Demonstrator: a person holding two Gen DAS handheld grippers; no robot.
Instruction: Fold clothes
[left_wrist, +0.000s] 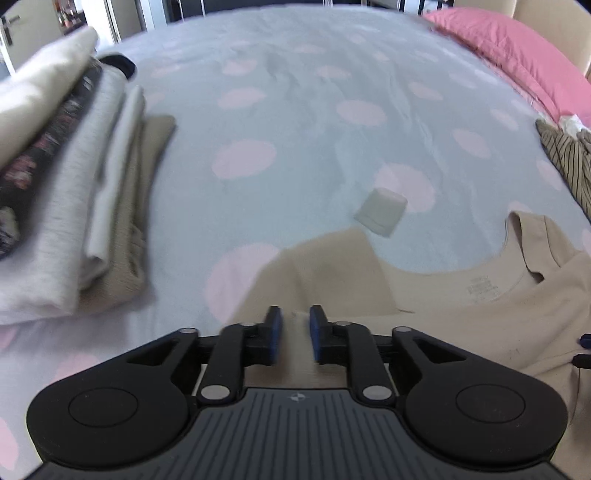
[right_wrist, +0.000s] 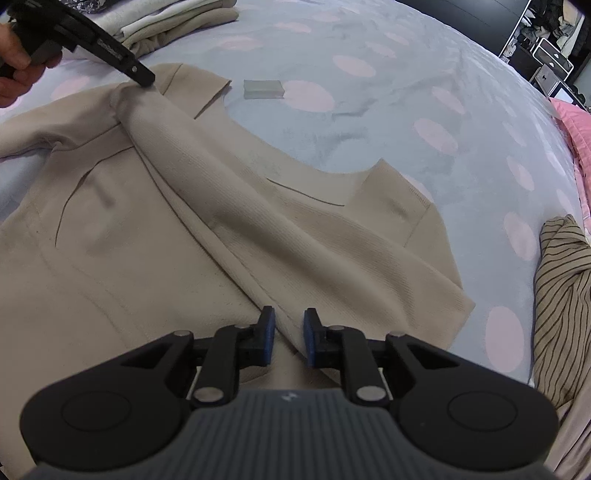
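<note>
In the left wrist view, your left gripper (left_wrist: 295, 334) is pinching a raised ridge of the beige top (left_wrist: 461, 325) on the polka-dot bedspread (left_wrist: 295, 92), beside the folded clothes stack (left_wrist: 74, 206). In the right wrist view, your right gripper (right_wrist: 288, 338) is pinching the same fold's other end, near the striped garment (right_wrist: 565, 295).

A bed (left_wrist: 303, 122) fills both views, covered by a pale blue spread dotted with large pink spots. On it lies a small grey rectangular block (left_wrist: 381, 210), resting partly on one pink spot. A pink quilt (left_wrist: 517, 48) runs along the far right edge of the bed. In the right wrist view, dark shelving (right_wrist: 546, 44) with boxes stands beyond the bed's upper right corner. In the left wrist view, a white door with a handle (left_wrist: 11, 26) shows at the top left.
</note>
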